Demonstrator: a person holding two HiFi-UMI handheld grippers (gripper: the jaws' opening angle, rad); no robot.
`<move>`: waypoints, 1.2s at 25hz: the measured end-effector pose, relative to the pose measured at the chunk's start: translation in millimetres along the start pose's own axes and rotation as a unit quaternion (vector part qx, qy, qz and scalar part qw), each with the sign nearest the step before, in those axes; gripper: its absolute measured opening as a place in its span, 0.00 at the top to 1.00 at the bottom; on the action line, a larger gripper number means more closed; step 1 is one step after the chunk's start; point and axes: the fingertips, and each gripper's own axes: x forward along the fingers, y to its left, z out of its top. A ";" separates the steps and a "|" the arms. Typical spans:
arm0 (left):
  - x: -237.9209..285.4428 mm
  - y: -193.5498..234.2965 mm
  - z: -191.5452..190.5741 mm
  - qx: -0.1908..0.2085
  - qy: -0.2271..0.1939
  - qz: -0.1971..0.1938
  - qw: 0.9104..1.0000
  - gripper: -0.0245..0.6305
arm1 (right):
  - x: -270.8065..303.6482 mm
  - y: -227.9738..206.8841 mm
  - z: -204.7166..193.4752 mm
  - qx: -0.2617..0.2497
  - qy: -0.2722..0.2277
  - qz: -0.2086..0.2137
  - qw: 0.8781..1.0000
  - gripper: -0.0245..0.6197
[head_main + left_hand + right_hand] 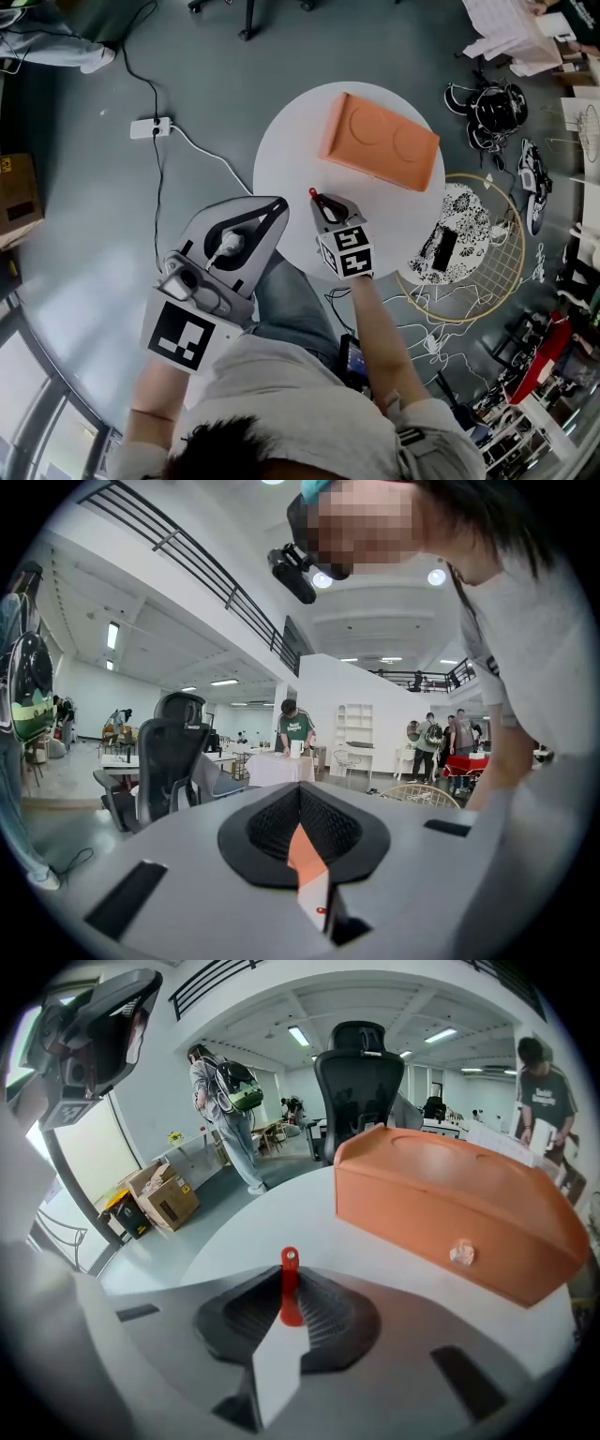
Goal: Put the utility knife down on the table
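The red utility knife (314,195) is clamped in my right gripper (324,202), which hovers over the near part of the round white table (291,150). In the right gripper view my right gripper (291,1314) is shut on the utility knife (290,1283), whose red end with a small hole sticks out past the jaws; the rest of it is hidden. My left gripper (278,203) is held off the table's left edge, above the person's lap. The left gripper view shows that gripper (305,855) shut, with nothing in it, facing out across the room.
An orange drawer box (380,141) lies on the far half of the table; its front with a clear knob (459,1253) is just ahead of the knife. A power strip (150,127) and cable lie on the floor at left, a wire basket (469,248) at right.
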 end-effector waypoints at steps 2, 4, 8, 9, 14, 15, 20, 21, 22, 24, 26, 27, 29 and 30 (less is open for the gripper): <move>-0.3 1.2 -1.5 0.000 0.001 0.002 1.000 0.95 | 2.7 -0.3 -2.9 -0.003 0.008 -0.001 1.000 0.87; -0.2 2.4 -2.8 -0.001 0.002 0.003 1.000 0.95 | 5.3 -0.6 -3.6 -0.006 0.014 -0.001 1.000 0.87; -0.5 4.3 -3.9 -0.004 0.005 0.006 1.000 0.95 | 8.8 1.0 -2.4 -0.017 0.022 -0.001 1.000 0.87; -0.8 4.6 -4.3 -0.005 0.006 0.006 1.000 0.95 | 8.9 1.5 -1.5 -0.018 0.022 0.000 1.000 0.87; -0.4 3.8 -4.3 -0.005 0.006 0.007 1.000 0.95 | 9.6 1.3 -3.2 -0.022 0.029 -0.001 0.999 0.87; -0.2 3.4 -4.0 -0.004 0.005 0.007 1.000 0.95 | 9.7 1.1 -3.5 -0.023 0.031 -0.001 0.999 0.87; -1.4 1.3 -3.8 -0.002 0.005 0.006 1.000 0.95 | 9.4 1.9 -4.2 -0.026 0.033 0.000 0.999 0.87; -1.8 1.3 -3.7 -0.001 0.005 0.006 1.000 0.95 | 9.0 2.4 -2.7 -0.026 0.031 0.001 0.999 0.87; -2.4 1.2 -3.6 -0.001 0.004 0.006 1.000 0.95 | 8.4 2.8 -1.0 -0.024 0.028 0.001 0.999 0.87; -3.8 0.5 -3.2 0.000 0.004 0.005 1.000 0.95 | 6.6 2.7 1.9 -0.022 0.023 -0.001 0.999 0.87; -4.9 -1.3 -2.3 0.002 0.004 0.003 1.000 0.95 | 3.2 2.9 5.4 -0.022 0.017 -0.004 1.000 0.87; -5.0 -2.5 -1.5 0.002 0.003 0.002 1.000 0.95 | 0.5 2.9 7.8 -0.023 0.012 -0.006 1.000 0.87; -4.3 -5.9 0.5 0.003 0.002 -0.002 1.000 0.95 | -6.3 2.1 13.7 -0.024 0.000 -0.012 1.000 0.93; -3.6 -8.4 1.7 0.005 0.000 -0.005 1.000 0.95 | -10.3 1.4 16.6 -0.023 -0.007 -0.015 1.000 0.95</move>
